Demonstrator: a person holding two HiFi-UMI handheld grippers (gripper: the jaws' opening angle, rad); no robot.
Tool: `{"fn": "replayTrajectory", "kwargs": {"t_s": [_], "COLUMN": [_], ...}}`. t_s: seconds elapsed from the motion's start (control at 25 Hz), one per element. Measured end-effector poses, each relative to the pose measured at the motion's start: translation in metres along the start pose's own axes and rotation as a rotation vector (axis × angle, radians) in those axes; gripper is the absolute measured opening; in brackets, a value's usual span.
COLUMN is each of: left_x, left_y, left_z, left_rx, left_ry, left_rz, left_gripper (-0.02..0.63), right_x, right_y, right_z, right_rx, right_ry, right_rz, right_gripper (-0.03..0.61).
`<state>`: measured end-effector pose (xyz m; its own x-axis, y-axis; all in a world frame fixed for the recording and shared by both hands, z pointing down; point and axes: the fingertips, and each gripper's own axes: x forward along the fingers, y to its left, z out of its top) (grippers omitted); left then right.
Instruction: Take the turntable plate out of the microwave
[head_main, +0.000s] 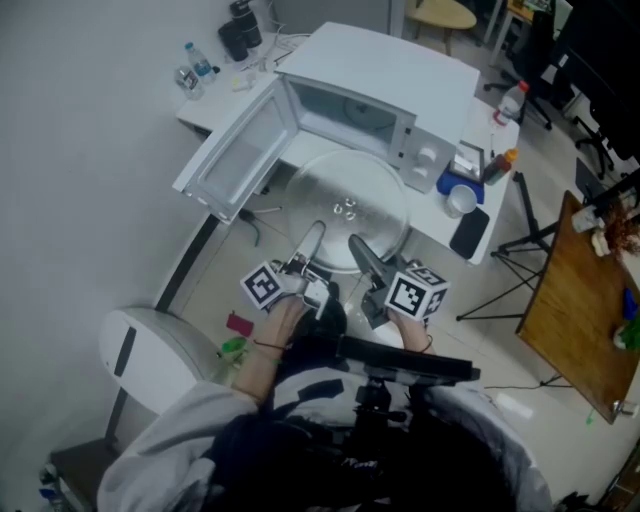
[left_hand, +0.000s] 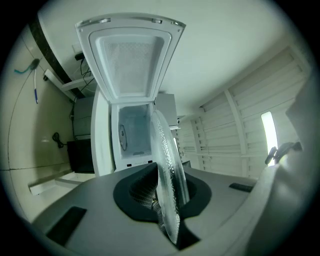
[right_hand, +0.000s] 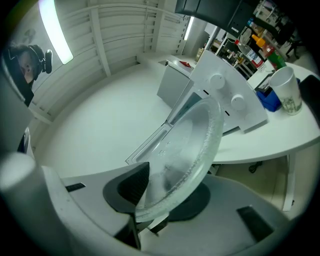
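Note:
The round clear glass turntable plate (head_main: 345, 208) hangs level in the air just in front of the white microwave (head_main: 385, 95), outside its open cavity. My left gripper (head_main: 314, 234) is shut on the plate's near rim at the left, and my right gripper (head_main: 356, 245) is shut on the near rim beside it. In the left gripper view the plate (left_hand: 167, 165) stands edge-on between the jaws, with the microwave's cavity (left_hand: 132, 135) behind it. The right gripper view shows the plate's rim (right_hand: 192, 157) clamped between the jaws, with the microwave (right_hand: 220, 92) beyond.
The microwave door (head_main: 235, 150) stands swung wide to the left. On the white table (head_main: 215, 105) sit a white cup (head_main: 461, 200), a black phone (head_main: 469, 232) and bottles (head_main: 509, 100). A wooden table (head_main: 580, 310) is at the right, a white rounded bin (head_main: 160, 355) at the lower left.

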<state>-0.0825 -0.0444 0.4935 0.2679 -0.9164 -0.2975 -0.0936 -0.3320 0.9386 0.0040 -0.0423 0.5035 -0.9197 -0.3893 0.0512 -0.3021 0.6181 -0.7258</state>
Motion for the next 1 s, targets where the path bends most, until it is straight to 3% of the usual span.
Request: {"fn": "replayTrajectory", "kwargs": {"t_s": [1.0], "left_x": [-0.028], "left_y": [-0.004], "left_z": [-0.013], "left_rx": [-0.002], "left_ry": [-0.058], "left_rz": [0.024], "left_gripper": [0.021], "right_x": [-0.015], "right_y": [0.012], "right_z": [-0.017], "right_rx": [-0.021], "right_ry": [0.057], "right_rz": [0.029], "right_gripper": [0.107]}}
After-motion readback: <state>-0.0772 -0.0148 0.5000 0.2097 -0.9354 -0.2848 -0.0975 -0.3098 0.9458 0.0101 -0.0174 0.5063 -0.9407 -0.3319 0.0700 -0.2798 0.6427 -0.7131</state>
